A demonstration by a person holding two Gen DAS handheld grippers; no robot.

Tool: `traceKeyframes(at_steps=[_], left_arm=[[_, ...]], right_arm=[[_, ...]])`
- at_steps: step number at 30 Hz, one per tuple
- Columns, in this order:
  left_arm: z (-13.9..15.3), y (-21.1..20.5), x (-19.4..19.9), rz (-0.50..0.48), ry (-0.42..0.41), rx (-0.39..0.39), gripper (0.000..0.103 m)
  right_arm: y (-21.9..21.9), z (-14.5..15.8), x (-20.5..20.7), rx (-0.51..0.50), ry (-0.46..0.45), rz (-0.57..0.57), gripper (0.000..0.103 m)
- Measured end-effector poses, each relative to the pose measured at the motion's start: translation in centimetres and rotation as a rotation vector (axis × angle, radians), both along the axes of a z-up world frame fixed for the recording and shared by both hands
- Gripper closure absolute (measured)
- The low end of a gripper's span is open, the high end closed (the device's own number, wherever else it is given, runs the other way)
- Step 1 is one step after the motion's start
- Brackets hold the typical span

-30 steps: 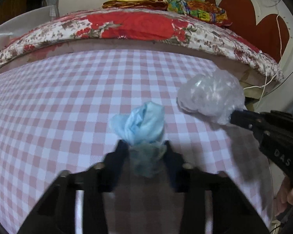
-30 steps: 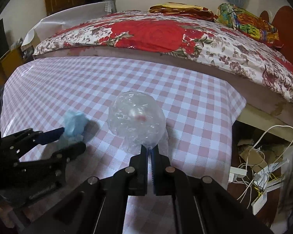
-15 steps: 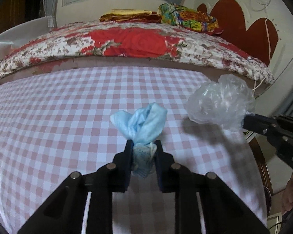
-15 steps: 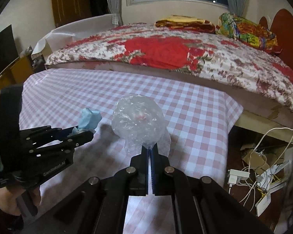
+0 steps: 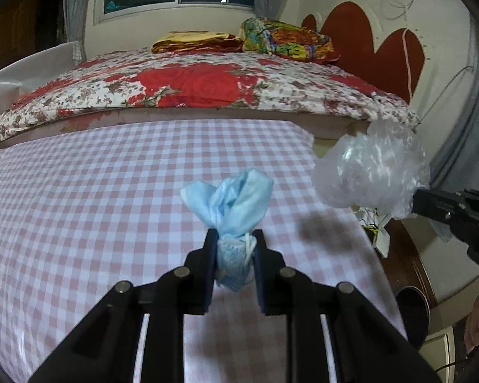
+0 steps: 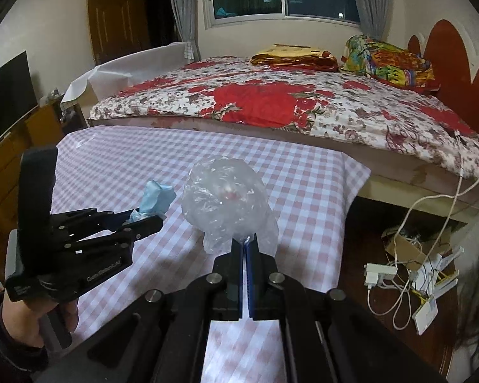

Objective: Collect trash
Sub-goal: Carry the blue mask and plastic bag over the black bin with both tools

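Note:
My left gripper (image 5: pixel 234 239) is shut on a crumpled light-blue face mask (image 5: pixel 230 201) and holds it above the pink checked tablecloth (image 5: pixel 79 207). My right gripper (image 6: pixel 245 243) is shut on a crumpled clear plastic bag (image 6: pixel 223 198), also held above the table. In the left wrist view the bag (image 5: pixel 370 169) hangs at the right, past the table's right edge, on the right gripper (image 5: pixel 418 201). In the right wrist view the left gripper (image 6: pixel 140 218) with the mask (image 6: pixel 155 198) is just left of the bag.
A bed with a red floral cover (image 6: pixel 271 102) runs along the table's far side. Right of the table, a low surface holds cables, chargers and a router (image 6: pixel 421 274). A dark round object (image 5: pixel 412 316) sits below the table's right edge. A TV (image 6: pixel 6 99) stands at left.
Both grippers have risen from the tablecloth with their trash. The left gripper closed tighter on the mask. The bag has moved right, past the table edge.

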State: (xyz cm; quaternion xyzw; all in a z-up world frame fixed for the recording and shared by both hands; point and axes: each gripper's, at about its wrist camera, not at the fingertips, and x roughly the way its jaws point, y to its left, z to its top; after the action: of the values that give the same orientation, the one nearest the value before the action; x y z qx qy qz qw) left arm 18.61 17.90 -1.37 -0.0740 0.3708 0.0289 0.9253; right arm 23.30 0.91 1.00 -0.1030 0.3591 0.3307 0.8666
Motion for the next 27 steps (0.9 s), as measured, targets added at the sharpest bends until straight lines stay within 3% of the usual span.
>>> traceKeyframes(at_steps=[13,27], left_arm=[[3.1,-6.3,-5.3,-0.084,-0.051,0.009,0.081],[3.8,-15.4,-6.4,-0.260,-0.055,0.024,0.081]], right_arm=[[-6.2,1.4,-6.5,0.034,-0.013,-0.073,0.101],[-16.7,2.4,-9.9,0.036,-0.038,-0.241,0.101]])
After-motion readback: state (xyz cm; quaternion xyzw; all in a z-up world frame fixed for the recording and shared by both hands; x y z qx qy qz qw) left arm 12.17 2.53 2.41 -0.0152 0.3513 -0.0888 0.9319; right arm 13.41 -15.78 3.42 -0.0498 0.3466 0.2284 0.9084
